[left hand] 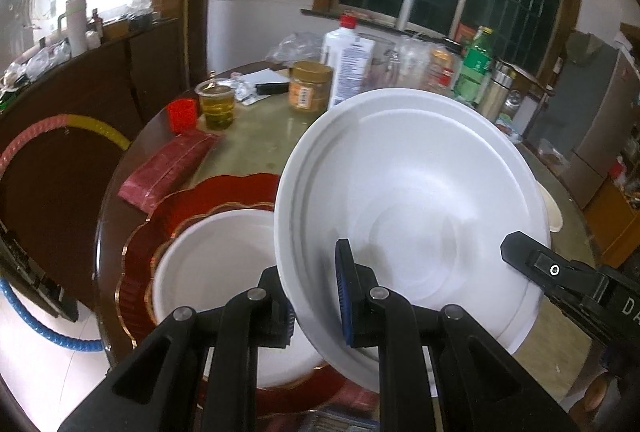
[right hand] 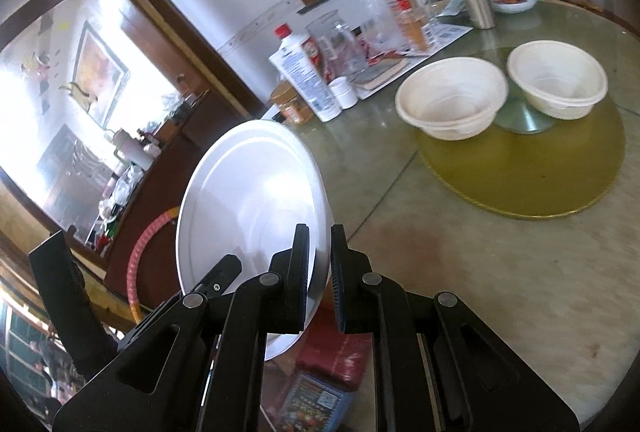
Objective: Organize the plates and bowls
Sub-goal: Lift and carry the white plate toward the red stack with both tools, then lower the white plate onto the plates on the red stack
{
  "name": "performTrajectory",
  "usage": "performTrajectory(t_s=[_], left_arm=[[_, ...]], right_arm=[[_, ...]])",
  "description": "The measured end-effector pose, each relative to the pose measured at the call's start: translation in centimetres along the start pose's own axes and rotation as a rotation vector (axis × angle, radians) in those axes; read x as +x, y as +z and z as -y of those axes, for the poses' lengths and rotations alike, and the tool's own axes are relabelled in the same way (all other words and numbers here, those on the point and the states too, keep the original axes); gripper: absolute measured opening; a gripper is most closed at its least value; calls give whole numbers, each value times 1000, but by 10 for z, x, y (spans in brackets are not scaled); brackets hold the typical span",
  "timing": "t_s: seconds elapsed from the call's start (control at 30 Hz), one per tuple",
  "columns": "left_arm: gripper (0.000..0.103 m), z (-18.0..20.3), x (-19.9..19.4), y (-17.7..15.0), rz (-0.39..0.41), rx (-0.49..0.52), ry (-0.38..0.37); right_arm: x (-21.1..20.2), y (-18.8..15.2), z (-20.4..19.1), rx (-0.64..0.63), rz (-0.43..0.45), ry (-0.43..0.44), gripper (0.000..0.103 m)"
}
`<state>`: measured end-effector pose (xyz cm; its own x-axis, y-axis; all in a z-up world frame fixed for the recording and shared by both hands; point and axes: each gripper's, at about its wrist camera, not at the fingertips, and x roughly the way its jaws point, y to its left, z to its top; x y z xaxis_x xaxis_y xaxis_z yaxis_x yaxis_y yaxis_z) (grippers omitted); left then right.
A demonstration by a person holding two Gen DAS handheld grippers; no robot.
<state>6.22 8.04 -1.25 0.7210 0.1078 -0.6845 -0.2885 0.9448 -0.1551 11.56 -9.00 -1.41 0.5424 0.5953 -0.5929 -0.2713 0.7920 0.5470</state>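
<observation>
Plainly, the white plate (left hand: 412, 200) hung tilted in the air, the left gripper (left hand: 316, 296) and the right gripper (right hand: 320, 268) each pinched narrowly on its rim at opposite sides. Uneven pulling between the two could have twisted the rim out of one grip and dropped it. Below lay another white plate (left hand: 216, 264) on a red scalloped charger (left hand: 208, 196); two cream bowls (right hand: 452, 96) waited farther off, with jars and bottles (left hand: 348, 68) crowding the table (right hand: 480, 264) behind.
</observation>
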Motion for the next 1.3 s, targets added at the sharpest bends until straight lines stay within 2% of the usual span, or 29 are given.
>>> performTrajectory(t_s=[0.73, 1.3], left_arm=[[16, -57, 1, -1, -29, -52, 93], [16, -76, 5, -4, -53, -50, 153]], right_arm=[[54, -13, -39, -62, -127, 59, 10], [87, -21, -48, -81, -226, 91, 10]])
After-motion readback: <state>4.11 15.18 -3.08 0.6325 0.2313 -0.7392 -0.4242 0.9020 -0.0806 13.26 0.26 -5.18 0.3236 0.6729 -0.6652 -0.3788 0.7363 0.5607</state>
